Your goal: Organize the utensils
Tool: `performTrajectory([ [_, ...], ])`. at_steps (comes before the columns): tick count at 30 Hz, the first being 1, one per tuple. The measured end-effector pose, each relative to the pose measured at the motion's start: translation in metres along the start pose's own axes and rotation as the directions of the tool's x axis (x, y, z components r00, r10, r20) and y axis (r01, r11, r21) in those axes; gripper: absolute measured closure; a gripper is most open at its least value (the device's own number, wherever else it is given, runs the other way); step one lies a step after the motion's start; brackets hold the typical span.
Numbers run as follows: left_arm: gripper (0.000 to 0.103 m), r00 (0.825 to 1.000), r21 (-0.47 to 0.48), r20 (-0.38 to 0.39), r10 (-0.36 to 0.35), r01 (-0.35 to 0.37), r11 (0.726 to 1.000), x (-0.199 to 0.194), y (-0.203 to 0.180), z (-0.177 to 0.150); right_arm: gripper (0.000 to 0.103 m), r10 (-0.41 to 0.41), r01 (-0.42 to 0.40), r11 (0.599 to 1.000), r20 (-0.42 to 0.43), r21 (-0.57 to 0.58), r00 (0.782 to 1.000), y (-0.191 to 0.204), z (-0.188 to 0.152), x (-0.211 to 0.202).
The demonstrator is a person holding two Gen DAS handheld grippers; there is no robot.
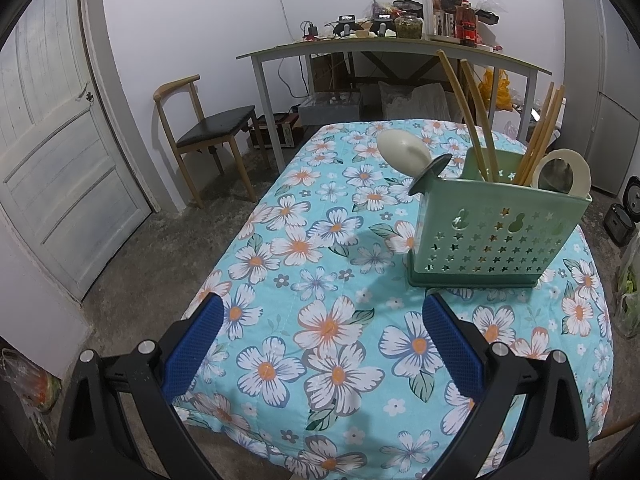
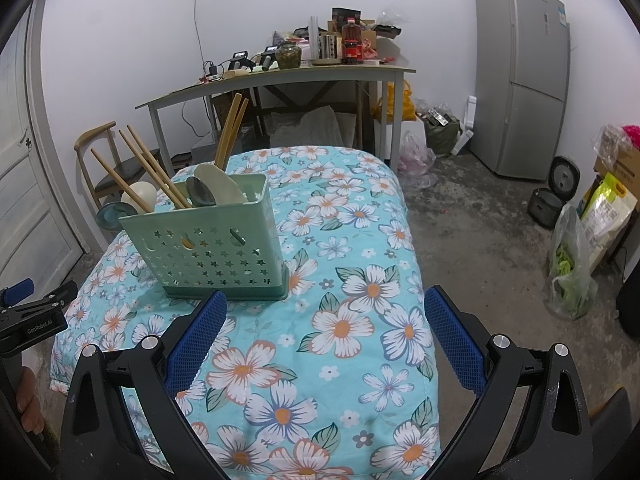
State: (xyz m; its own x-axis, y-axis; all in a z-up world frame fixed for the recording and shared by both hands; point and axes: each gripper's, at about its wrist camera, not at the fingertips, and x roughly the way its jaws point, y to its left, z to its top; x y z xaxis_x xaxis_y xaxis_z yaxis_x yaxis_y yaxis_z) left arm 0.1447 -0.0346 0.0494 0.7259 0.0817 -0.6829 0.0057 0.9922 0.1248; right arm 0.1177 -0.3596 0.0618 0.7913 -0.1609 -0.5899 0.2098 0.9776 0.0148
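A green perforated utensil holder stands on the floral tablecloth. It holds several wooden chopsticks and spoons: a cream spoon and a dark one lean out on its left, and a cream one stands on its right. The holder also shows in the right wrist view with chopsticks and spoons. My left gripper is open and empty, near and left of the holder. My right gripper is open and empty, just in front of the holder.
A wooden chair and a cluttered desk stand beyond the table. A door is at the left. A fridge, a rice cooker and bags stand on the floor at the right.
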Motion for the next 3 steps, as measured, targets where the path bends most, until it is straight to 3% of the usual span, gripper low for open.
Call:
performTrajectory([
  [3,0.006,1.0,0.0,-0.002,-0.001,0.001,1.0,0.0015,-0.0007,-0.0015,0.008,0.001,-0.001,1.0,0.0,0.001,1.0,-0.0004,-0.0001,0.0001],
])
